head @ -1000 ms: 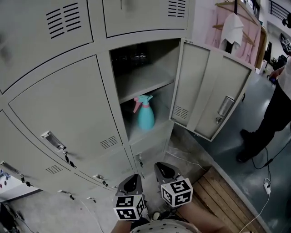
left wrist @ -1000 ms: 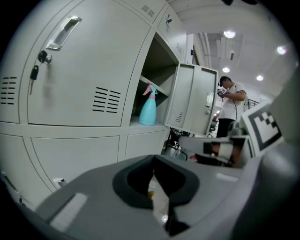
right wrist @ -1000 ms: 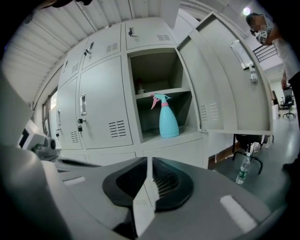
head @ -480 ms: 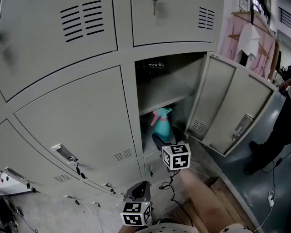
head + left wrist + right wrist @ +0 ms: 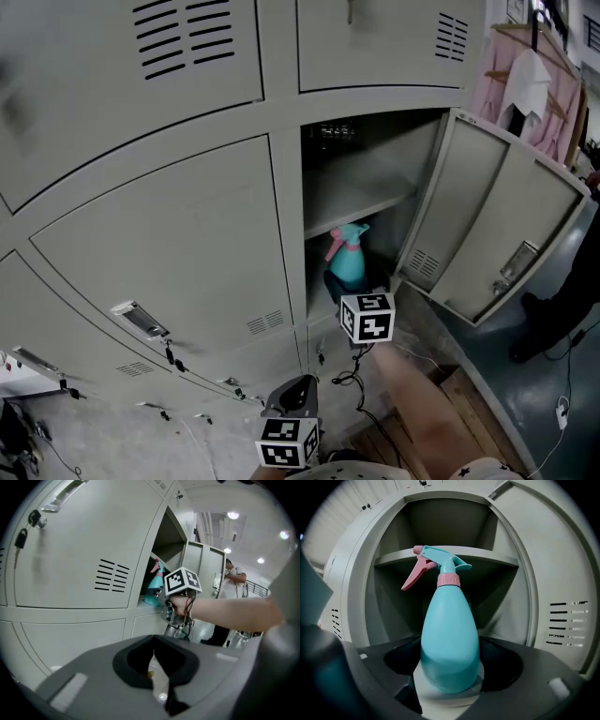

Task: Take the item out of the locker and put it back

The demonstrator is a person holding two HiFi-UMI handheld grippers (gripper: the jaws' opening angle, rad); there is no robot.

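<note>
Grey lockers (image 5: 169,234), one door open. Bottle (image 5: 450,639) stands upright under the shelf, near the front for easy reach. Right gripper (image 5: 352,286) has its fingers spread around its belly: pinching or letting go, can't tell. Left gripper (image 5: 154,663) waits low, fingers together, empty.

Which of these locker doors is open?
The door at the right, swung out rightward; its compartment holds the teal spray bottle. The other doors in view sit shut.
</note>
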